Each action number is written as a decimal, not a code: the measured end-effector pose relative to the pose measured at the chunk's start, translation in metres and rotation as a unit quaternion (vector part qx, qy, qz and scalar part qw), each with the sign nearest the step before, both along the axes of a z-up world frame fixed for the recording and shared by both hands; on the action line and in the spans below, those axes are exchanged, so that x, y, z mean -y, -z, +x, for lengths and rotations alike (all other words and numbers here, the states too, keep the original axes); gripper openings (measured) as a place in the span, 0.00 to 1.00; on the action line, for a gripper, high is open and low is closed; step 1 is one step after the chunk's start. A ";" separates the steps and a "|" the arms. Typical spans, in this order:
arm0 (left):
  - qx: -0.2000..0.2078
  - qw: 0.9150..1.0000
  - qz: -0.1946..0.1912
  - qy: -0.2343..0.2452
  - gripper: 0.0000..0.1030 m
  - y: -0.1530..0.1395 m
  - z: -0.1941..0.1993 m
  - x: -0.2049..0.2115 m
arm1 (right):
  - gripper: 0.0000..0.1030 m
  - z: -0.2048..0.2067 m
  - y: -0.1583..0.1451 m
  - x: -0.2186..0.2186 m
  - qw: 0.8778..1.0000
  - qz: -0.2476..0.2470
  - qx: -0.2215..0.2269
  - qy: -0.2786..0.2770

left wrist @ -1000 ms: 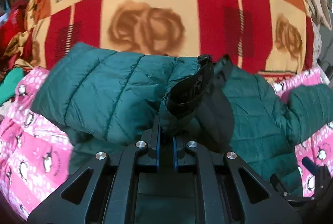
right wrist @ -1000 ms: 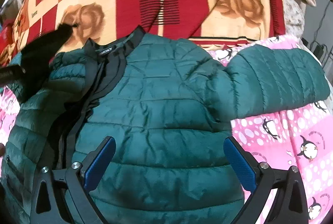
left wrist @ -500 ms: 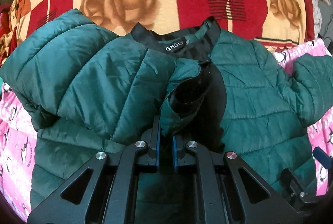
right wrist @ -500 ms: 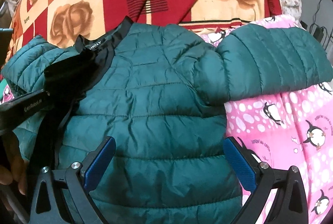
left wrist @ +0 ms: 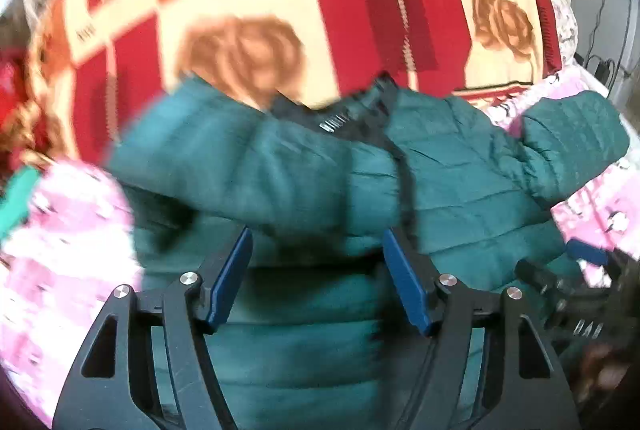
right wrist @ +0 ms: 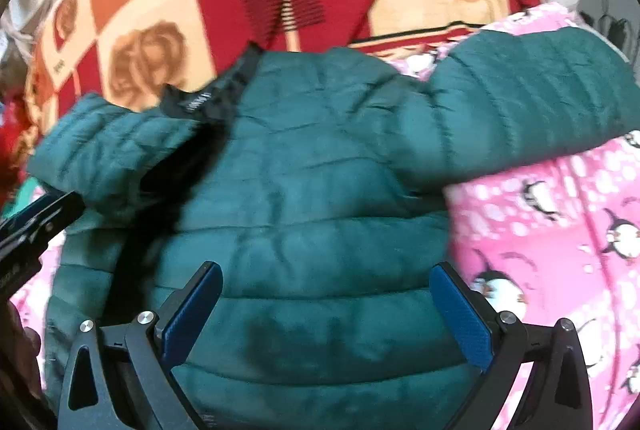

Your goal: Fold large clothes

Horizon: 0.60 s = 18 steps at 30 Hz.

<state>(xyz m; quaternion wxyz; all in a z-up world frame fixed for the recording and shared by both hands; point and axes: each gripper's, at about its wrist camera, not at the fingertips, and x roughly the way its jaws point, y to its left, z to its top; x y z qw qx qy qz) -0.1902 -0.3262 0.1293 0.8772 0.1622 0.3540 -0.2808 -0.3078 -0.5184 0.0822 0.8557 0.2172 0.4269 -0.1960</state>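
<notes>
A dark green quilted puffer jacket (left wrist: 460,190) lies on the bed, its black collar (left wrist: 344,114) toward the far side. Its left sleeve (left wrist: 240,174) is folded across the chest; its right sleeve (right wrist: 528,102) stretches out to the right. My left gripper (left wrist: 316,262) is open and empty just above the jacket's lower front. My right gripper (right wrist: 326,302) is open and empty over the jacket (right wrist: 320,210) body. The left gripper also shows at the left edge of the right wrist view (right wrist: 32,222).
A pink penguin-print sheet (right wrist: 560,250) lies under the jacket. A red, orange and cream rose-pattern blanket (left wrist: 280,10) covers the far side. Red and green cloth (left wrist: 16,190) sits at the far left. Cables (left wrist: 600,62) hang at the far right.
My left gripper has opened and let go of the jacket's sleeve cuff, which now lies folded across the chest. The left gripper has drawn back. The right gripper stayed open.
</notes>
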 end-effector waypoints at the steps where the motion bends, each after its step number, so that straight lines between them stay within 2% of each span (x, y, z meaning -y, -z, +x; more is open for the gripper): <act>1: 0.015 1.000 0.002 -0.002 0.67 -0.006 -0.001 -0.009 | 1.00 0.003 -0.002 -0.003 1.000 0.004 0.004 -0.006; 3: 0.034 0.999 0.000 -0.014 0.67 -0.016 0.003 -0.029 | 1.00 0.013 -0.006 -0.011 1.000 0.009 0.011 -0.018; 8: 0.041 0.997 -0.019 -0.069 0.68 -0.028 0.030 -0.081 | 1.00 0.046 -0.016 -0.026 0.998 0.027 0.034 -0.046; 15: 0.029 0.986 -0.051 -0.154 0.68 -0.008 0.076 -0.129 | 0.96 0.104 -0.013 -0.051 0.996 0.021 0.030 -0.078; 18: 0.001 0.983 -0.061 -0.174 0.68 0.010 0.099 -0.141 | 0.96 0.125 -0.002 -0.056 0.997 0.016 0.012 -0.079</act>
